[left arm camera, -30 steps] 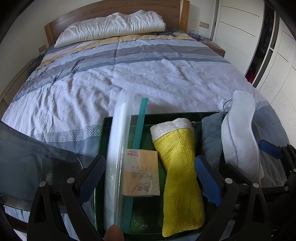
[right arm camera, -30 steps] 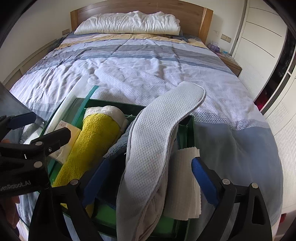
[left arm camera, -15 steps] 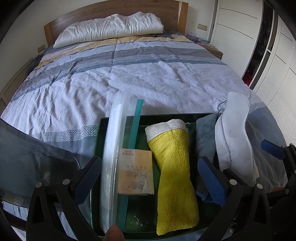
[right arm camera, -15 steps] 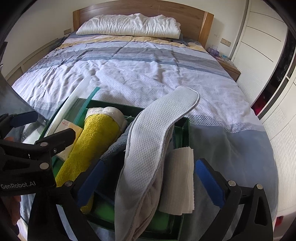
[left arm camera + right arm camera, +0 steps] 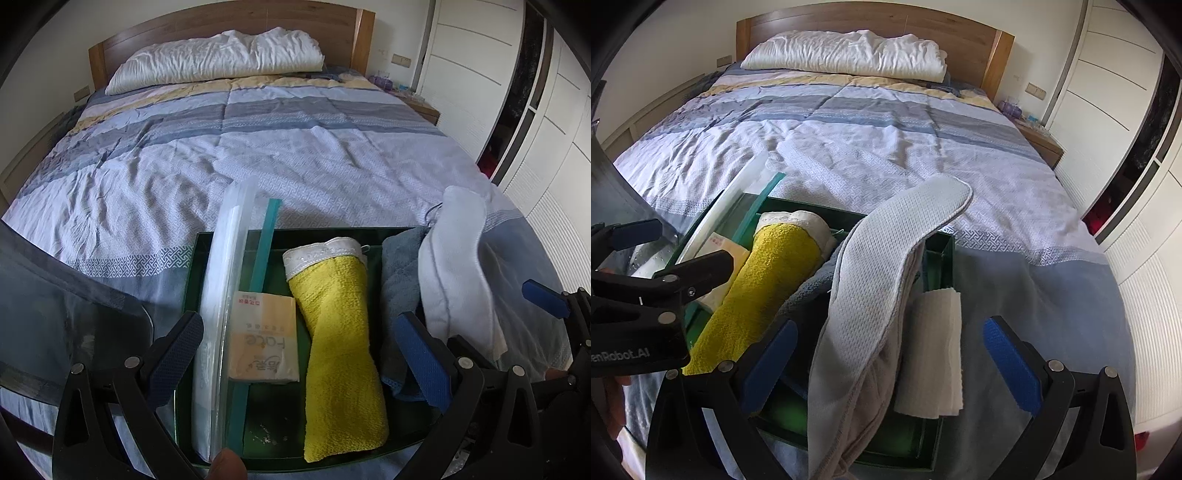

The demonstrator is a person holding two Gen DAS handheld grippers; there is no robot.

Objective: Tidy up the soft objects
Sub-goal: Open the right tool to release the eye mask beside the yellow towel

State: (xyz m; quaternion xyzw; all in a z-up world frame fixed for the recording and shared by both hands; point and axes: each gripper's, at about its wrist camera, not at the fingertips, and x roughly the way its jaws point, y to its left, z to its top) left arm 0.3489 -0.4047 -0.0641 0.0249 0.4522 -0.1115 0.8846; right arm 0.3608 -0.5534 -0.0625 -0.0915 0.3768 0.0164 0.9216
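A green tray (image 5: 192,273) (image 5: 945,254) sits on the bed's foot end. It holds a rolled yellow towel (image 5: 340,339) (image 5: 761,284), a tissue pack (image 5: 266,343), a clear zip bag (image 5: 225,288), a grey-blue cloth (image 5: 399,291) (image 5: 809,288), a long white padded cloth (image 5: 458,280) (image 5: 882,280) and a folded white tissue (image 5: 934,350). My left gripper (image 5: 299,354) is open over the tray's near side. My right gripper (image 5: 886,362) is open, astride the white cloth and tissue, holding nothing.
The bed with a striped grey and blue quilt (image 5: 280,147) fills the view, with a white pillow (image 5: 218,55) at the wooden headboard. White wardrobe doors (image 5: 491,74) stand to the right. A dark chair back (image 5: 55,295) is at the left.
Both grippers have drawn back slightly from the tray, which now sits a little farther off. The objects in the tray have not moved.
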